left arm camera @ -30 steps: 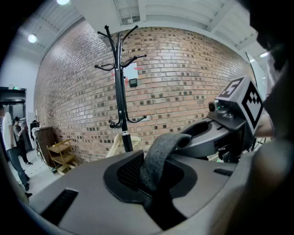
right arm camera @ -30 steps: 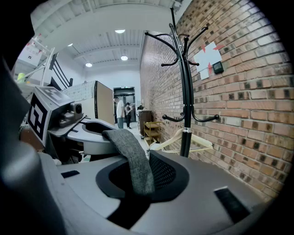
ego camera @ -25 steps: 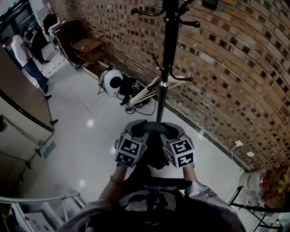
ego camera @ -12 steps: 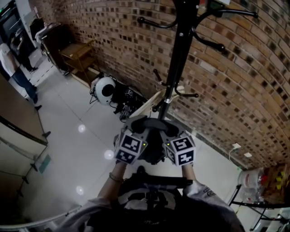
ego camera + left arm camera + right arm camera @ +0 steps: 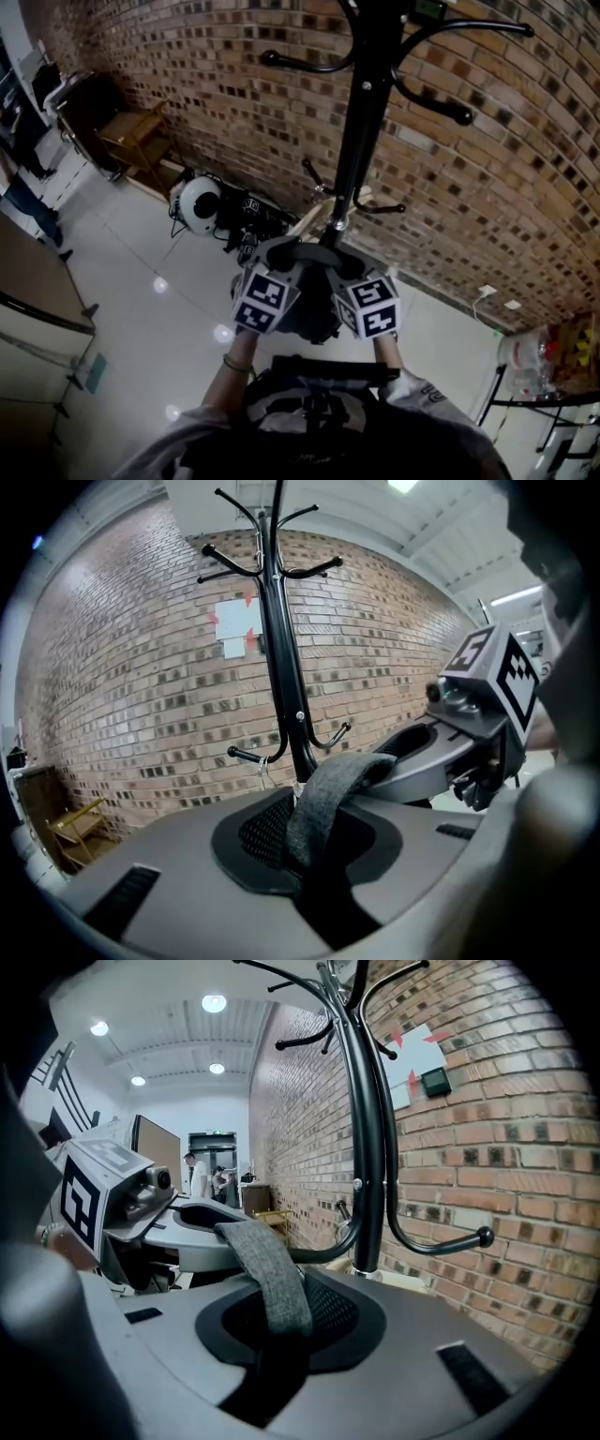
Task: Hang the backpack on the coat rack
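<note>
Both tongs have carried their load closer to the tall black metal coat rack (image 5: 361,122), whose upper hooks now spread across the top of the head view, while the floor clutter at its foot has slid away to the left.

On the person's side of the rack, the left tongs (image 5: 314,869) and the right tongs (image 5: 272,1354) are each clamped on the same grey woven fabric strap (image 5: 328,789). It rises out of each pair of jaws and bridges the short gap between them. The dark backpack (image 5: 314,323) hangs from this strap below the tongs, just short of the rack's pole and clear of the floor.

The coming move turns on one relation. The strap's loop runs crosswise in front of the pole, left to right, and the hooks lie ahead of it and higher. A short lower hook (image 5: 314,173) juts towards the person just above the loop, and the long upper hooks (image 5: 300,64) are well above it. Neither hand looks clearly nearer, since the tongs sit almost evenly either side of the pole. I judge the loop must rise and go forward over a hook tip.

Behind the rack stands a red-brown brick wall (image 5: 187,84). At the foot of that wall, left of the rack's base, lies a white round helmet-like object (image 5: 199,202), with a wooden chair (image 5: 131,141) farther along.
</note>
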Available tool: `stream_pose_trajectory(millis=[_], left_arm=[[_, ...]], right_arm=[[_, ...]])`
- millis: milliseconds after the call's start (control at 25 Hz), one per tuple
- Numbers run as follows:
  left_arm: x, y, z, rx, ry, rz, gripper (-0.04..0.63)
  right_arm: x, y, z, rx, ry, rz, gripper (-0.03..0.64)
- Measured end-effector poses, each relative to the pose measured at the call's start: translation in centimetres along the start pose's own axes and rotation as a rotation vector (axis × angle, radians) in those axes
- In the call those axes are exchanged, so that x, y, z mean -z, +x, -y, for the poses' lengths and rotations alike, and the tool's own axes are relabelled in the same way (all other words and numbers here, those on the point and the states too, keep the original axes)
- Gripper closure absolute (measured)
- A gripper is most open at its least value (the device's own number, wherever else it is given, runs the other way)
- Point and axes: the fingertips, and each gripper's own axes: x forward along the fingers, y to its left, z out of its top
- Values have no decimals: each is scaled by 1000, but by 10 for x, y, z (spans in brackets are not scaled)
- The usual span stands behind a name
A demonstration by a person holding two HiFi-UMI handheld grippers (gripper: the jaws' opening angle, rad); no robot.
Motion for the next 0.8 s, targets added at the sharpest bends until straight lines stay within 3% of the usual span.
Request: stream_pose_trajectory(millis=[800], left_arm=[[17, 76, -1, 169, 68, -39, 515]], right_arm=[[27, 36, 51, 102, 73, -68, 532]])
